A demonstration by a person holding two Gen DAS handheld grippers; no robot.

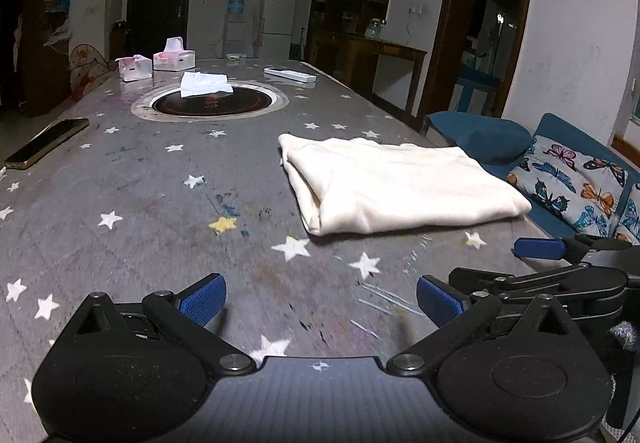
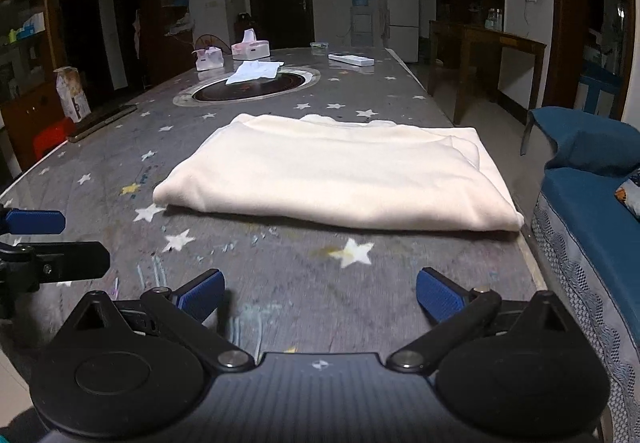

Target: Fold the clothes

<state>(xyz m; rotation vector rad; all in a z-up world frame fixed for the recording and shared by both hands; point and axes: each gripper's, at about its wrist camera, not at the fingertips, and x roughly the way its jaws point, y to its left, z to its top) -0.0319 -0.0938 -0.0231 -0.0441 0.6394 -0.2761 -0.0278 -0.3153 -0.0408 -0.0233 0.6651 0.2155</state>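
A cream garment (image 1: 400, 185) lies folded into a thick rectangle on the grey star-patterned table (image 1: 140, 203), near its right edge. In the right wrist view the same cream garment (image 2: 340, 175) is straight ahead. My left gripper (image 1: 320, 301) is open, low over the table, short of the garment and to its left, holding nothing. My right gripper (image 2: 320, 297) is also open and empty, a little in front of the garment's near fold. Each gripper shows at the edge of the other's view.
A phone (image 1: 46, 143) lies at the table's left edge. Farther back are a round inset burner (image 1: 210, 103) with a white cloth (image 1: 204, 83) on it, two tissue boxes (image 1: 174, 57) and a white remote (image 1: 290, 74). A blue sofa (image 2: 592, 211) with butterfly cushions adjoins the table's right side.
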